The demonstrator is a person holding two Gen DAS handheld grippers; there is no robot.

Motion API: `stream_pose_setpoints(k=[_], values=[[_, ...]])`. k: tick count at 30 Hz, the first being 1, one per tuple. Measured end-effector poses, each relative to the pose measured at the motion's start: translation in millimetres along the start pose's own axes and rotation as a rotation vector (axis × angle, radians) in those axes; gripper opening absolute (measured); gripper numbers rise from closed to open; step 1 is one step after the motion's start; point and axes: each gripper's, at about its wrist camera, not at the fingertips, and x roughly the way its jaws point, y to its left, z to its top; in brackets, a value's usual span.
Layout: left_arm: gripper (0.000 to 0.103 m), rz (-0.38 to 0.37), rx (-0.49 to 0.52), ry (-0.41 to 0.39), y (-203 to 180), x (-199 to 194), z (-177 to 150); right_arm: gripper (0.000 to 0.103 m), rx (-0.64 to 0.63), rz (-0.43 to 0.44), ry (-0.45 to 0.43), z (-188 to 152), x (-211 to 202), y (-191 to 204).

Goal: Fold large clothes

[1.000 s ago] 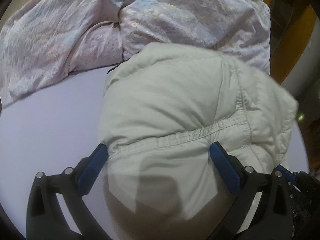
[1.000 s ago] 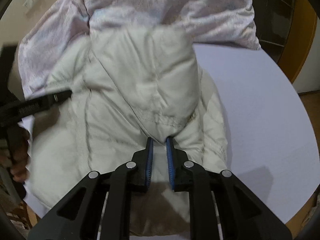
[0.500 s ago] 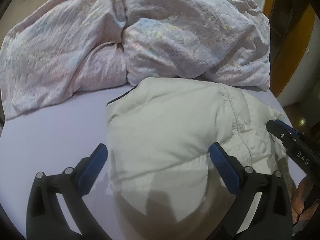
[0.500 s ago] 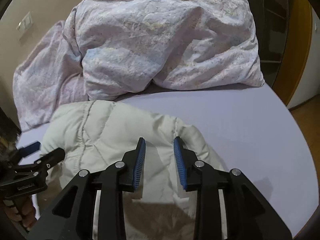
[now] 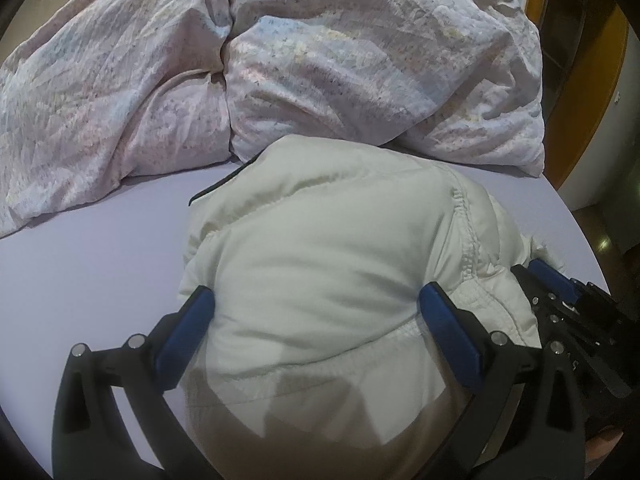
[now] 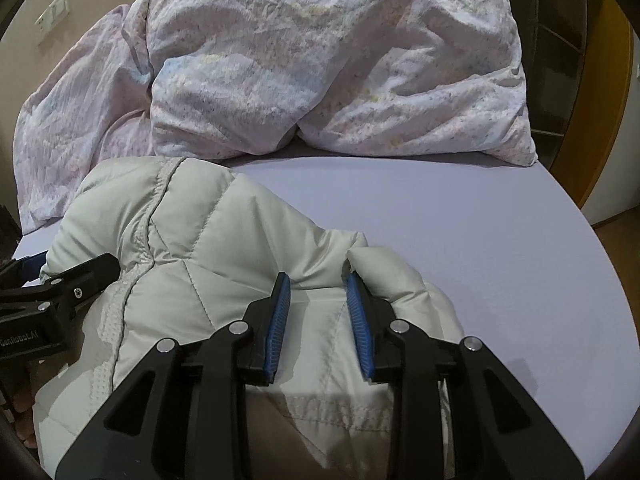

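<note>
Lilac sheet (image 6: 460,216) bare right of jacket (image 6: 208,240); both grippers' fingers apart, unclamped.

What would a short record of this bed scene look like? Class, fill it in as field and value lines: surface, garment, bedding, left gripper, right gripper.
surface: lilac bed sheet
garment: pale puffy jacket, bundled up near the front edge of the bed
bedding: crumpled floral duvet, heaped behind the jacket
left gripper: left gripper open wide, with the jacket's bulk between its blue pads
right gripper: right gripper open, jaws have just been opening, jacket fabric in the gap but not pinched
</note>
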Motion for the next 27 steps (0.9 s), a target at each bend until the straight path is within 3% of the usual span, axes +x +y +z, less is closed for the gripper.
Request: stream_pose_setpoints(k=[27], values=[[0.101,0.021,-0.001,-0.052,-1.9,8.2,-9.2,0.032,0.026,0.045,-0.045,-7.7,9.1,-5.7]])
